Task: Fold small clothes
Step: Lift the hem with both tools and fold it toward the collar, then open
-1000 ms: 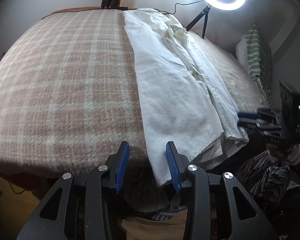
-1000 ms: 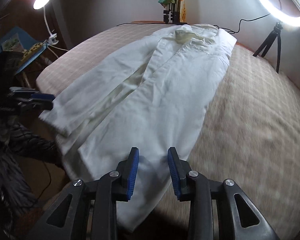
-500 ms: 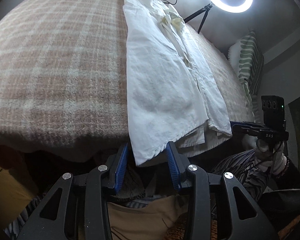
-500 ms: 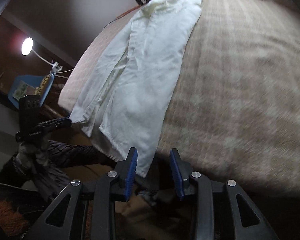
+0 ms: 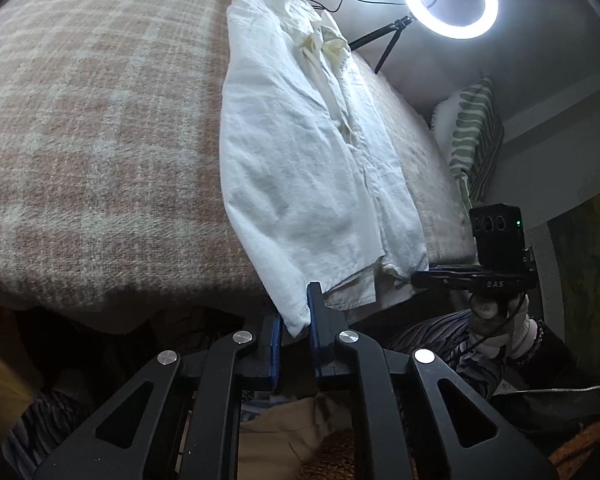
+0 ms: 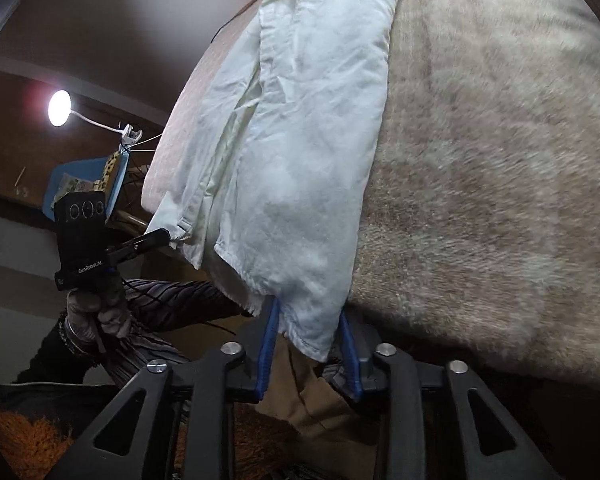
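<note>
At the bed (image 5: 100, 152) edge, white trousers' (image 5: 300, 168) hem corners: left gripper (image 5: 296, 320) jaws just pinched shut on one, right gripper (image 6: 306, 336) jaws closing loosely around other.

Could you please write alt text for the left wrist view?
The left gripper has just closed on the near corner of a white shirt that hangs over the edge of a plaid bed. To the right, the right gripper meets the other corner; a ring light glows behind.
</note>
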Demonstrator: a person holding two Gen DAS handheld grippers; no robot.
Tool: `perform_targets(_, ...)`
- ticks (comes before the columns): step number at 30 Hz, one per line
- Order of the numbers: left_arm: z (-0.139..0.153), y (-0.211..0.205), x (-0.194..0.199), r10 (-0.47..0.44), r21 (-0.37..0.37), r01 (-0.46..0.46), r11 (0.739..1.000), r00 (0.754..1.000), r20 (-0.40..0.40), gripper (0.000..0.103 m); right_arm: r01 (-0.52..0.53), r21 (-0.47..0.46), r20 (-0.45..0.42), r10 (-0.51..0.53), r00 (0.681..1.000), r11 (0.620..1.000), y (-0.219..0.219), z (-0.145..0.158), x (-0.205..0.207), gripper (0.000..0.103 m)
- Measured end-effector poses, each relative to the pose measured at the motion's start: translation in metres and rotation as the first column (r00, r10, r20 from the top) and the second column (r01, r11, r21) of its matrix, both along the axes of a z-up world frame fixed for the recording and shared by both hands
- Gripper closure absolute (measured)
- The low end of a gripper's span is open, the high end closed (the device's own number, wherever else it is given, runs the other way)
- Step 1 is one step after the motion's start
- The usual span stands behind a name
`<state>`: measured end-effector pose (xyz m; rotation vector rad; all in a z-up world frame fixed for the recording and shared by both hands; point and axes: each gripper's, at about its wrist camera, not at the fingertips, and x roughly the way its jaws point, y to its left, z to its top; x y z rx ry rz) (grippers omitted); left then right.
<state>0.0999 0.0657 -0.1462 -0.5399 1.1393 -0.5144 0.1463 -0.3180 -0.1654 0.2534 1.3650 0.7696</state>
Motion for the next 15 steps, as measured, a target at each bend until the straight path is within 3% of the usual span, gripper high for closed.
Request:
perform_targets(3, 0.008, 0.001, 0.001, 0.005, -0.032, -0.004, 0.999, 1.000, 0.019, 0.096, -0.023, 0.020, 0.046, 0.022, 0.999, 1.000, 0.000, 0.010, -0.005, 0.098)
perform_targets(9, 0.032, 0.004, 0.012, 0.028, -0.109, -0.022, 0.994, 0.998, 0.060, 0.097, 0.003, 0.110, 0.072, -0.011, 0.997, 0.994, -0.003, 0.028, -0.003, 0.100)
perform_targets(15, 0.064, 0.006, 0.037, 0.053, -0.134, -0.033, 0.990, 0.988, 0.143, 0.097, 0.045, 0.209, 0.102, -0.067, 0.992, 0.977, -0.006, 0.056, 0.009, 0.100)
